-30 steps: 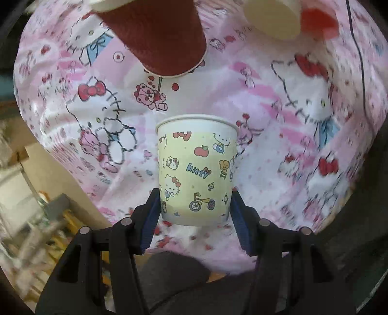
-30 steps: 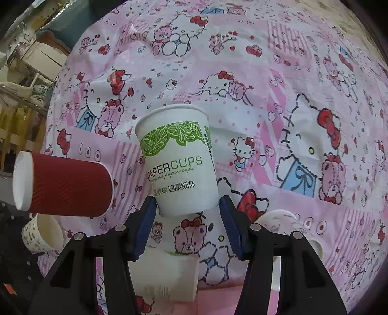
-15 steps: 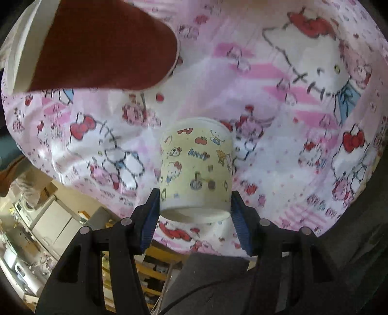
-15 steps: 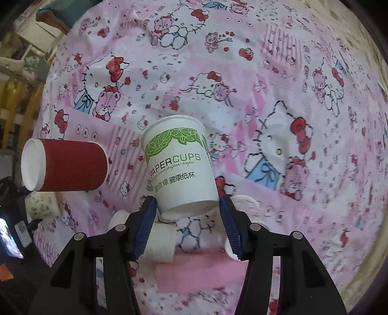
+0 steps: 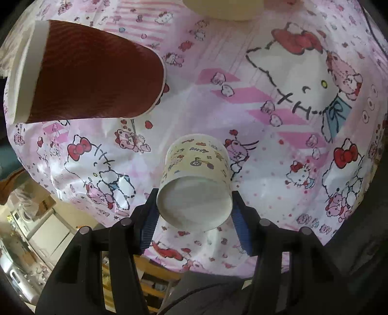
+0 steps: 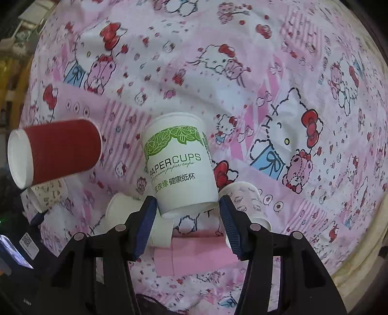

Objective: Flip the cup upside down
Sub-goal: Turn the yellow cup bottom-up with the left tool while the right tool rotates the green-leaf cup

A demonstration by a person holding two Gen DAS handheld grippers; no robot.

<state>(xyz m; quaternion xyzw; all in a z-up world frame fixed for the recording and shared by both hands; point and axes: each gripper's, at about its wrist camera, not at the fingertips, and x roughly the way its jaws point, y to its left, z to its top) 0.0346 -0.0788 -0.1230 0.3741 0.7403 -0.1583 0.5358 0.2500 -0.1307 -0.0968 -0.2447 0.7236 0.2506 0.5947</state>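
Observation:
My left gripper (image 5: 194,215) is shut on a yellow cartoon-print paper cup (image 5: 196,179). The cup is tipped so its flat bottom faces the camera and its mouth points down toward the pink Hello Kitty tablecloth (image 5: 266,101). My right gripper (image 6: 188,218) is shut on a white paper cup with a green leaf band (image 6: 179,164), held above the cloth with its mouth pointing away and its bottom near the camera. A red ribbed cup (image 5: 92,80) stands mouth-down on the cloth, also in the right wrist view (image 6: 58,155).
Several more paper cups stand on the cloth under the right gripper: a white one (image 6: 121,213), a printed one (image 6: 245,196) and a printed one at far left (image 6: 48,193). A pale cup (image 5: 223,9) sits at the top. The table edge (image 5: 169,266) is near.
The left gripper has rolled the yellow cup further over, so its bottom now faces the camera. The right gripper has lifted and tilted the white cup; the red cup appears farther left.

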